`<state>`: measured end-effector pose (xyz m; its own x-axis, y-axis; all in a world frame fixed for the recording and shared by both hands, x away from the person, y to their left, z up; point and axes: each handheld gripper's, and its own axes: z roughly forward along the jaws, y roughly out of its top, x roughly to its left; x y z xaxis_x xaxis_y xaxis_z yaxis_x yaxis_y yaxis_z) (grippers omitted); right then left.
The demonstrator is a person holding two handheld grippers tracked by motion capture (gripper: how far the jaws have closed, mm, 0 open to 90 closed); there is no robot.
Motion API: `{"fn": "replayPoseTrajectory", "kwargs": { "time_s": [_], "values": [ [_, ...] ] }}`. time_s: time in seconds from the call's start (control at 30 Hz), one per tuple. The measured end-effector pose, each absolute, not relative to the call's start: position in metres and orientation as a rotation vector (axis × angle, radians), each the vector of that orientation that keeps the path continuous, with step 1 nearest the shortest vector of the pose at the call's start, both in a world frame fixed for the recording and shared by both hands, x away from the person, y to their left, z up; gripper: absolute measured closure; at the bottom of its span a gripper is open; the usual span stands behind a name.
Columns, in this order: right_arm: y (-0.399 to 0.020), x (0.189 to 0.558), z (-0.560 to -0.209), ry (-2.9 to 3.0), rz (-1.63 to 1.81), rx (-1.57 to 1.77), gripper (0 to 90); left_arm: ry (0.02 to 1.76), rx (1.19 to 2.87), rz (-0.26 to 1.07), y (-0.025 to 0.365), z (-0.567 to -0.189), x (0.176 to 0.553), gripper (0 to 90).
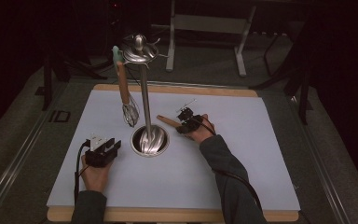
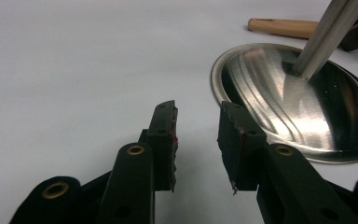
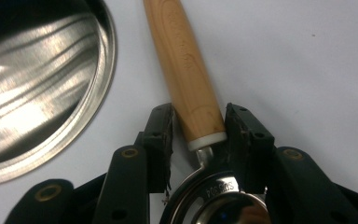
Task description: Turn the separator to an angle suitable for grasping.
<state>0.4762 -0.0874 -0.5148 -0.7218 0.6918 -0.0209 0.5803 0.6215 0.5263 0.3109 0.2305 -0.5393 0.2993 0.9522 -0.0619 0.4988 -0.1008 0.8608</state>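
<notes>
A wooden-handled utensil [image 1: 167,121] lies flat on the white mat [image 1: 242,154], just right of the steel stand's round base [image 1: 149,140]. My right gripper [image 1: 181,123] straddles its handle [image 3: 182,60] near the metal collar. The right pad touches the wood, a thin gap shows at the left pad, and the jaws are open. The utensil's shiny metal end [image 3: 214,200] sits under the gripper body. My left gripper [image 1: 114,145] rests on the mat left of the base [image 2: 298,107], open [image 2: 196,121] with nothing between its jaws.
A steel pole [image 1: 144,93] rises from the base to a hooked top [image 1: 140,50]. A whisk [image 1: 130,113] with a wooden handle hangs from it on the left. The mat lies on a wooden tabletop [image 1: 177,87]; dark floor and a metal frame [image 1: 205,23] lie beyond.
</notes>
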Motion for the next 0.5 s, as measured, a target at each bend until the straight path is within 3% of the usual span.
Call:
{"fn": "replayPoseTrajectory", "kwargs": {
  "time_s": [0.5],
  "values": [
    [-0.113,0.434,-0.511,2.602,0.662,1.148,68.4,1.320,1.744,0.695,0.229,-0.539,0.311,67.3]
  ]
}}
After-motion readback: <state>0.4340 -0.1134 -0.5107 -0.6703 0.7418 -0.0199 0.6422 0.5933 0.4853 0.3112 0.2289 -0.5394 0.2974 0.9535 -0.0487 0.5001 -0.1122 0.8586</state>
